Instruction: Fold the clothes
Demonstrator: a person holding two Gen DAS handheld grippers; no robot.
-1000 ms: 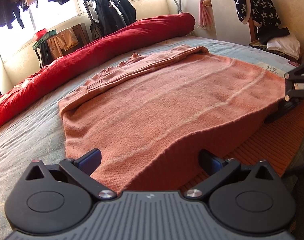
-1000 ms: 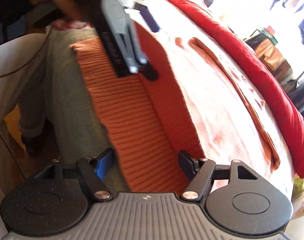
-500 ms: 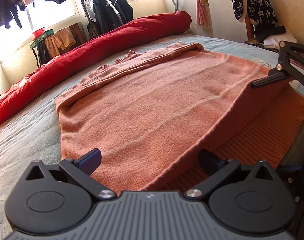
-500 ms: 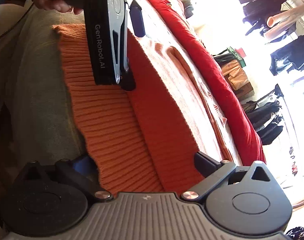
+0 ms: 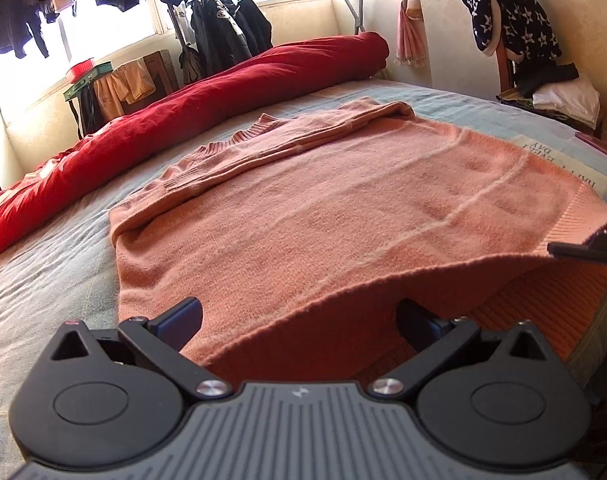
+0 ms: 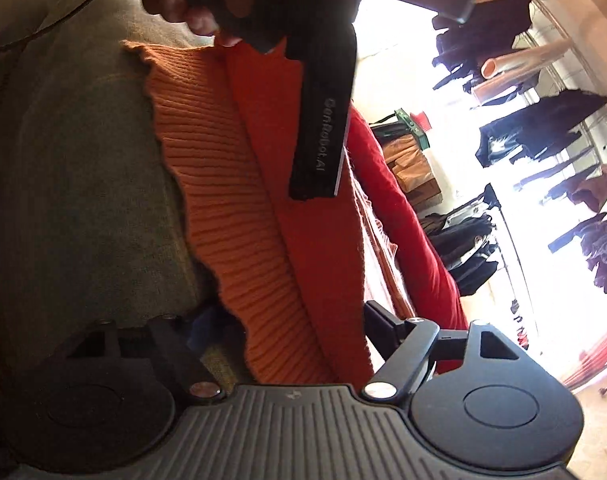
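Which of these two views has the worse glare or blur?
Right wrist view: the window is blown out white, and the black left gripper is motion-blurred. Left wrist view: evenly lit, with the pink knitted sweater sharp, though fisheye bending curves the edges.

Reads "GenRobot.AI" along the side of the left gripper, ahead; printed "DAY" on bed sheet, upside down, far right.

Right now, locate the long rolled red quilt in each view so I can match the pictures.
Left wrist view: the long rolled red quilt runs diagonally across the upper left, behind the orange knitted sweater.
Right wrist view: the quilt is a narrow band right of centre.
Shared landmark: the sweater.
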